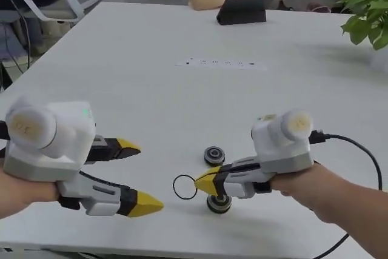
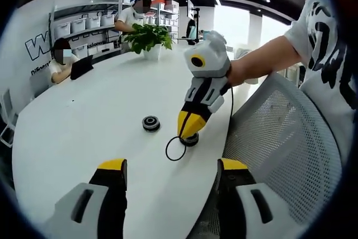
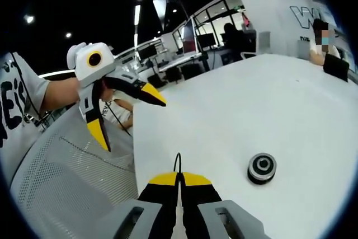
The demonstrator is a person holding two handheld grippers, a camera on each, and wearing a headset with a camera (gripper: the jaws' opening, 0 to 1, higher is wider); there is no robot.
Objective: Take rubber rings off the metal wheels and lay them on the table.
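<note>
- Right now, in the head view, your right gripper [image 1: 206, 183] sits at the lower right. Its yellow-tipped jaws are pressed together on the edge of a thin black rubber ring [image 1: 185, 187]. The ring forms a loop just left of the tips, over the white table [image 1: 182, 101].
- A small round metal wheel with a black band [image 1: 219, 203] stands just below that gripper's nose at bottom centre. A second metal wheel [image 1: 214, 155] stands just above the gripper in the frame, apart from it.
- Your left gripper [image 1: 139, 174] is at the lower left with its jaws spread wide and nothing between them, near the ring but not touching it.
- In the left gripper view, your own jaws stand apart at the bottom edge. At mid-frame the ring [image 2: 176, 149] loops down from the right gripper's [image 2: 187, 130] closed tips, with the banded wheel [image 2: 191, 140] beside them. The second wheel [image 2: 151, 123] lies to their left.
- In the right gripper view, the closed jaws meet at bottom centre [image 3: 179, 180], and a thin black strand of the ring [image 3: 177, 162] rises from them. The second wheel [image 3: 262, 167] sits at the lower right, and the open left gripper [image 3: 127, 116] is at the upper left.
</note>
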